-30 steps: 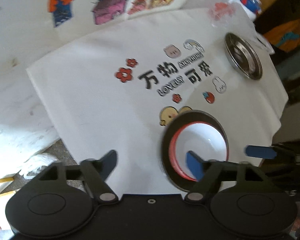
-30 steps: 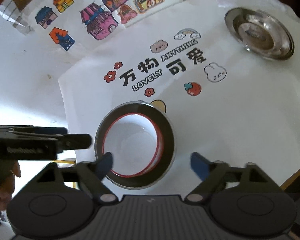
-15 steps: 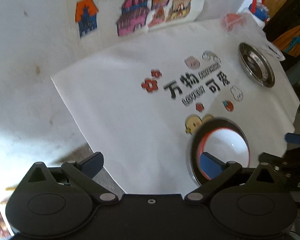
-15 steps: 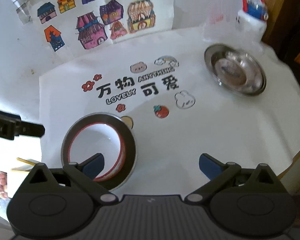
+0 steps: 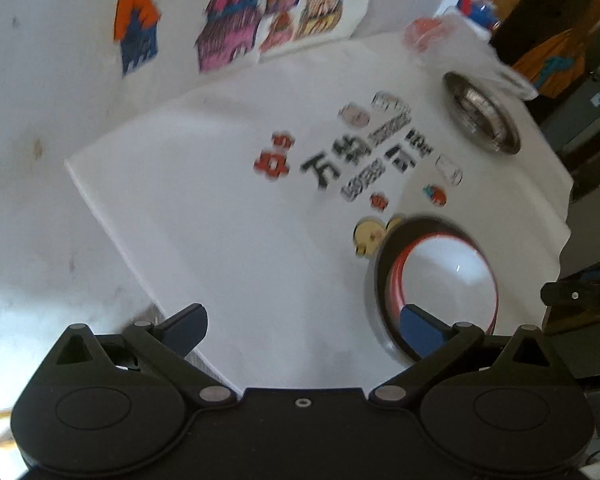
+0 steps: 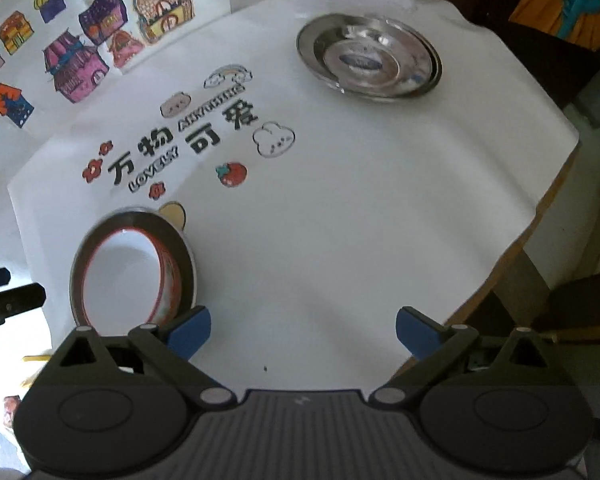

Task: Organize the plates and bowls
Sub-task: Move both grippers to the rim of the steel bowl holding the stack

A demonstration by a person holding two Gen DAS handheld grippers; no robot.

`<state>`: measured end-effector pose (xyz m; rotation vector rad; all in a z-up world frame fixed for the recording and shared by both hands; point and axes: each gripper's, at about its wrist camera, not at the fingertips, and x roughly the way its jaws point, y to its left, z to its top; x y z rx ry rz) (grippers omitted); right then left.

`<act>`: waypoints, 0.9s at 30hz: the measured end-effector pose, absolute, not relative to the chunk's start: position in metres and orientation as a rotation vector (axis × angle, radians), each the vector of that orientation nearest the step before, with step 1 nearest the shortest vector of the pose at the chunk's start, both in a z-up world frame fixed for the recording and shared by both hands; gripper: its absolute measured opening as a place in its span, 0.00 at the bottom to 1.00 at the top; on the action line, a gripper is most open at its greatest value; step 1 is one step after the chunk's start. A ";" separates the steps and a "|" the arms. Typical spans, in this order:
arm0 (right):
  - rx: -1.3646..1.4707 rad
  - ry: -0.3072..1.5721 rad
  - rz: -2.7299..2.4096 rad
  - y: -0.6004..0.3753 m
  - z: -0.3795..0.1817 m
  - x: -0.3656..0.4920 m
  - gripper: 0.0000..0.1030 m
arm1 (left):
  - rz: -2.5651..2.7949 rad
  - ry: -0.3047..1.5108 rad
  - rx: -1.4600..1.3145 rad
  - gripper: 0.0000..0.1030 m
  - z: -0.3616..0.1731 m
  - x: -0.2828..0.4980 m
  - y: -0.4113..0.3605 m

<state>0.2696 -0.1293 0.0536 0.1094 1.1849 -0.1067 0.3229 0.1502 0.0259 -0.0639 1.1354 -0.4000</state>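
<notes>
Plates and bowls on white printed surface (image 6: 340, 220): steel plate (image 6: 368, 58) far right; red-rimmed white bowl (image 6: 128, 276) nested in dark-rimmed plate (image 6: 186, 256), near left. Left hand-held gripper (image 5: 304, 326) and right hand-held gripper (image 6: 303, 328): both spread apart, empty.

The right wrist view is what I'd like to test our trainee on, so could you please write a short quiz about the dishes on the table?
1. True or false: the white bowl sits inside a dark-rimmed plate.
2. Which dish lies nearer the table's far edge? A. the steel plate B. the white bowl C. neither
3. Fill in: the right claw is ____ and holds nothing.

Key: 1 true. 2 A. 3 open.
</notes>
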 end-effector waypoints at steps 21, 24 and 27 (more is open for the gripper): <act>-0.221 1.186 0.232 -0.111 0.041 0.320 0.91 | -0.247 1.235 -0.176 0.84 0.011 0.293 0.134; -0.231 1.188 0.264 -0.109 0.041 0.323 0.87 | -0.226 1.235 -0.206 0.82 0.011 0.291 0.135; -0.234 1.191 0.294 -0.108 0.039 0.325 0.85 | -0.241 1.224 -0.235 0.82 0.013 0.290 0.134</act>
